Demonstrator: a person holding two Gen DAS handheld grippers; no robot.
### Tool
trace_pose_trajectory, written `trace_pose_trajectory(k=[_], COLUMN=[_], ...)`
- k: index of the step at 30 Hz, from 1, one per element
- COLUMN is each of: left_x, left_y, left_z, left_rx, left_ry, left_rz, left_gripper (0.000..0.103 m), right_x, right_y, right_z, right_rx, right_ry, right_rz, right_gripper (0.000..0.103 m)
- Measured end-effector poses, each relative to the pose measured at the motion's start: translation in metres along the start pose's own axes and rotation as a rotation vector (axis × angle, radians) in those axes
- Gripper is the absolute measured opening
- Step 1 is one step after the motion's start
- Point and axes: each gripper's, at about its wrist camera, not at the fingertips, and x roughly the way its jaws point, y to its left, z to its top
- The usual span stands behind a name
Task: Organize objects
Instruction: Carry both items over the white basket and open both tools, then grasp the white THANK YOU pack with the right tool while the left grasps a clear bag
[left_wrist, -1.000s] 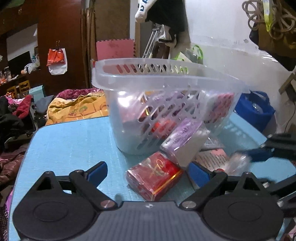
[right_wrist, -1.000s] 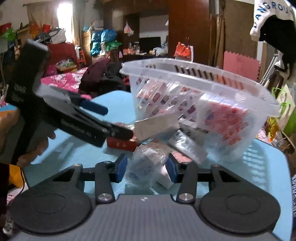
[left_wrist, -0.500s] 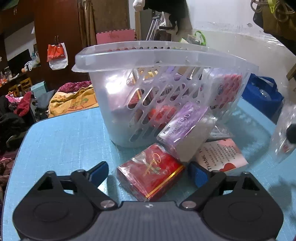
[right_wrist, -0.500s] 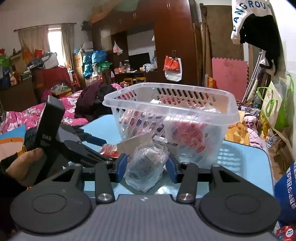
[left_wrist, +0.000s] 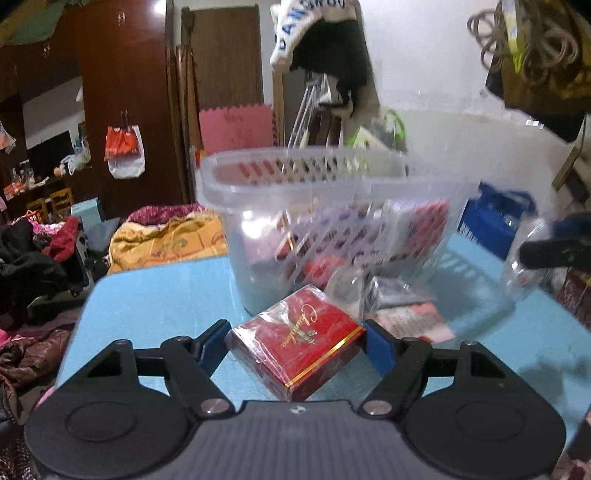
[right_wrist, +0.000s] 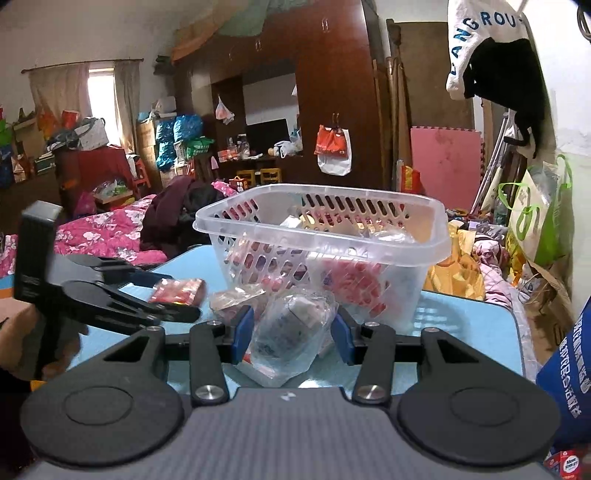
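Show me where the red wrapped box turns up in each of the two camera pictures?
Left wrist view: the red box lies low in the middle, between the closing jaws.
Right wrist view: it shows left of middle, beyond the other tool.
Shared landmark: the clear basket.

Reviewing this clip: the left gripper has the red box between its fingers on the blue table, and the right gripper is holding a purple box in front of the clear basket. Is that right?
One detail is wrong. The right gripper holds a crinkly clear plastic packet, not a purple box; the right wrist view shows it. The rest stands: the red box sits between the closing fingers of the left gripper on the blue table, with the clear basket behind.
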Motion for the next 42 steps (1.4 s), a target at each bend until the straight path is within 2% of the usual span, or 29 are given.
trace_pose_trajectory(k=[5,8,11,14,16,20,23,24,25,26,27,29,32,36,37,40,42], left_x=[-0.022,-0.037,-0.047,-0.041,-0.028,0.014,0.033,0.037,0.039,0.045,0.048,0.054,0.042,0.002,-0.006,-0.027,-0.033], left_y=[0.004,0.003,0.001,-0.004,-0.002,0.006,0.007,0.009,0.013,0.017,0.024,0.028,0.024,0.017,0.015,0.008,0.000], left_z=[0.012,0.032,0.065,0.112,0.137,0.169,0.169,0.169,0.167,0.166,0.163,0.158,0.147,0.127,0.124,0.110,0.093], left_rx=[-0.032,-0.048,-0.051,-0.034,-0.053,-0.124,-0.152,-0.181,-0.208,-0.247,-0.283,-0.304,-0.233,-0.171,-0.161,-0.109,-0.072], left_ry=[-0.077,-0.139,-0.200,-0.265,-0.267,-0.189,-0.168,-0.173,-0.182,-0.179,-0.160,-0.118,-0.138,-0.225,-0.222,-0.217,-0.204], left_rz=[-0.022,-0.058,-0.088,-0.031,-0.017,-0.017,-0.011,-0.017,-0.025,-0.042,-0.057,-0.072,-0.024,-0.002,0.011,-0.029,-0.011], left_gripper=[0.080,0.080,0.080,0.080,0.080,0.080,0.080,0.080,0.084,0.090,0.098,0.100,0.101,0.103,0.103,0.103,0.103], right_x=[-0.005,-0.011,-0.010,0.002,0.015,0.051,0.069,0.072,0.074,0.074,0.073,0.062,0.041,0.011,0.004,-0.006,-0.001], right_y=[-0.002,0.000,0.002,0.004,0.004,-0.009,-0.020,-0.024,-0.027,-0.029,-0.031,-0.032,-0.031,-0.030,-0.030,-0.028,-0.025], right_z=[0.007,0.023,0.051,0.086,0.106,0.126,0.127,0.126,0.125,0.125,0.125,0.124,0.123,0.118,0.116,0.105,0.092], right_rx=[0.014,0.020,0.011,-0.023,-0.049,-0.048,-0.035,-0.031,-0.025,-0.020,-0.019,-0.022,-0.032,-0.035,-0.036,-0.024,-0.016], right_ry=[-0.038,-0.083,-0.129,-0.170,-0.187,-0.154,-0.132,-0.132,-0.140,-0.137,-0.140,-0.152,-0.160,-0.155,-0.156,-0.128,-0.062], right_rz=[0.005,0.009,0.001,-0.028,-0.085,-0.155,-0.149,-0.157,-0.160,-0.165,-0.183,-0.211,-0.229,-0.214,-0.214,-0.184,-0.160], right_gripper=[0.049,0.049,0.049,0.049,0.049,0.049,0.051,0.058,0.070,0.103,0.102,0.103,0.103,0.103,0.103,0.103,0.103])
